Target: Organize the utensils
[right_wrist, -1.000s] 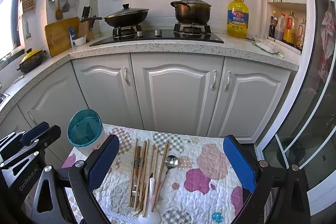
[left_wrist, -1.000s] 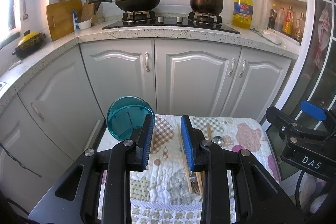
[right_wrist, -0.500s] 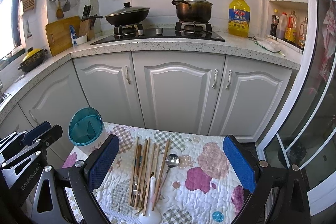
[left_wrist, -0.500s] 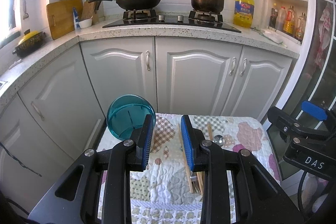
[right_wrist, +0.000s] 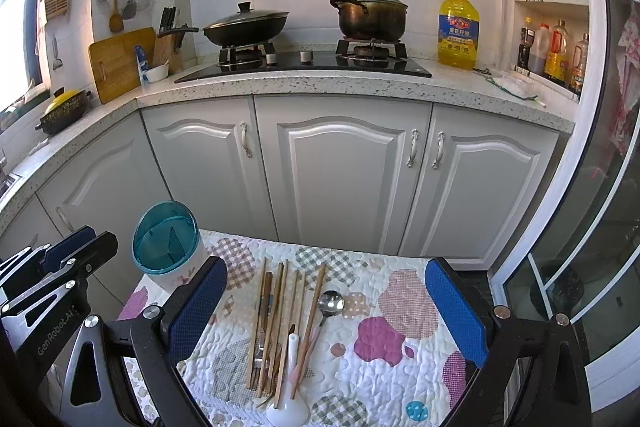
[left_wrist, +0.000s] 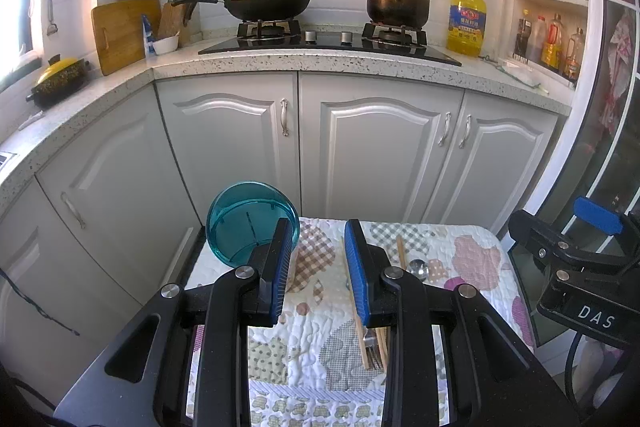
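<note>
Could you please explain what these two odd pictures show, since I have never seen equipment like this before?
There is no robot here: a person holds a two-finger gripper in each hand, each with a wide-angle camera looking along its fingers. One picture comes from the left gripper, the other from the right gripper. Both are open and hold nothing. Below them a quilted cloth covers a small table in a kitchen. On it lie wooden chopsticks, a metal spoon and a white spoon. A teal-topped utensil holder stands at the cloth's far left corner.
</note>
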A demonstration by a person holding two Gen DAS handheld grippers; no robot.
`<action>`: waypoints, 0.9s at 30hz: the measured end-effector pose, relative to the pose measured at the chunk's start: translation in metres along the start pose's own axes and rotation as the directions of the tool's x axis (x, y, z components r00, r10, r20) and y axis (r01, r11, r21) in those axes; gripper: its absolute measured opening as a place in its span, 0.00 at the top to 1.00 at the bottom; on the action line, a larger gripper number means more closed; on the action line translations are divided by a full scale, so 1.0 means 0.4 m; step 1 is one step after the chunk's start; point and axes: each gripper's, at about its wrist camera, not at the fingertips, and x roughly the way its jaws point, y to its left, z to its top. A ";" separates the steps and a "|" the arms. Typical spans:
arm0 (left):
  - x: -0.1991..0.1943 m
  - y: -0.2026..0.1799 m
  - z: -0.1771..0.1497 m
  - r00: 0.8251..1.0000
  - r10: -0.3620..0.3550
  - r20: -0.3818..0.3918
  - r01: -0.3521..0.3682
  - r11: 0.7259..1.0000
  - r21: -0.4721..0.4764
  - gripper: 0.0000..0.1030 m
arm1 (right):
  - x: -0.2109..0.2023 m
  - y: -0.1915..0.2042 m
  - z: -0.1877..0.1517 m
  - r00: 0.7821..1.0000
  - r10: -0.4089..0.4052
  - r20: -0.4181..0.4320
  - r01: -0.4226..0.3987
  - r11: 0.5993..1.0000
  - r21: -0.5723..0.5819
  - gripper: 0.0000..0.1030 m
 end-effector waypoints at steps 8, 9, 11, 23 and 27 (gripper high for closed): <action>-0.001 -0.001 -0.003 1.000 0.002 0.001 -0.002 1.000 0.001 0.75 | 0.001 0.003 -0.001 1.000 0.001 -0.002 -0.001 1.000 -0.003 0.04; -0.001 0.000 -0.003 1.000 0.002 0.002 -0.002 1.000 0.000 0.75 | 0.001 0.003 -0.001 1.000 0.003 -0.002 -0.003 1.000 -0.002 0.04; -0.001 -0.001 -0.004 1.000 0.001 0.001 -0.001 1.000 0.000 0.75 | 0.002 0.003 0.000 1.000 0.004 -0.004 -0.004 1.000 -0.003 0.04; -0.001 0.001 -0.004 1.000 0.001 0.001 -0.001 1.000 0.003 0.75 | 0.003 0.008 -0.004 1.000 0.003 -0.010 -0.003 1.000 -0.010 0.04; -0.001 0.004 -0.006 1.000 0.001 0.000 -0.001 1.000 0.001 0.75 | 0.006 0.010 -0.005 1.000 0.005 -0.013 -0.005 1.000 -0.010 0.04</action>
